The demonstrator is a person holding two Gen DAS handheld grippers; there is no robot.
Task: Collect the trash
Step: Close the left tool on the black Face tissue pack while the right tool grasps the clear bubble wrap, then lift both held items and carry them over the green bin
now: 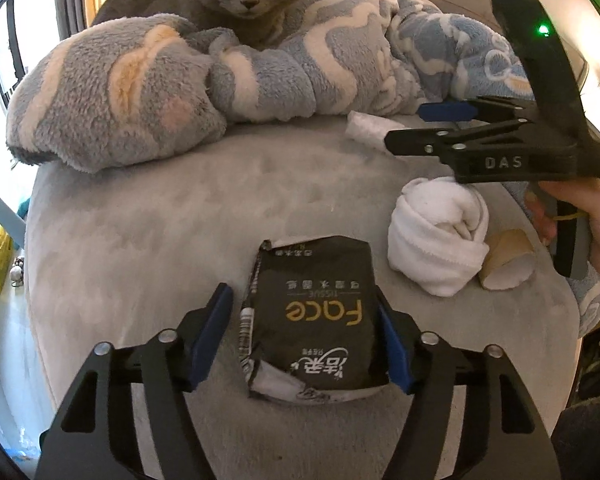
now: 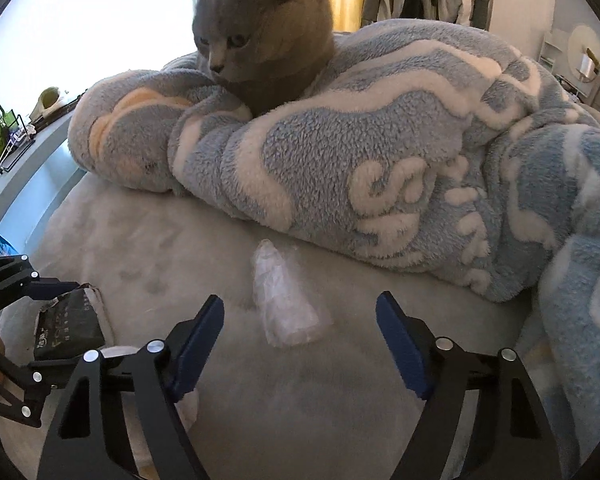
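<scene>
A black "Face" tissue pack [image 1: 316, 320] lies on the grey plush surface [image 1: 140, 240]. My left gripper [image 1: 303, 300] straddles it, open: the right pad is against the pack's edge and the left pad stands a little apart. A crumpled clear plastic wrapper [image 2: 278, 292] lies just ahead of my right gripper [image 2: 300, 306], which is open with nothing between its fingers. The left wrist view shows the right gripper [image 1: 416, 128] beside that wrapper [image 1: 370, 128], with a hand on its grip. A rolled white cloth [image 1: 436, 236] and a cardboard tube [image 1: 508, 256] lie nearby.
A grey cat [image 2: 260, 40] sits on a bunched blue-and-white fleece blanket [image 2: 380, 152] right behind the wrapper. The blanket wraps around the right side. The plush surface drops off at its left edge toward a pale blue ledge [image 2: 28, 168] with bags.
</scene>
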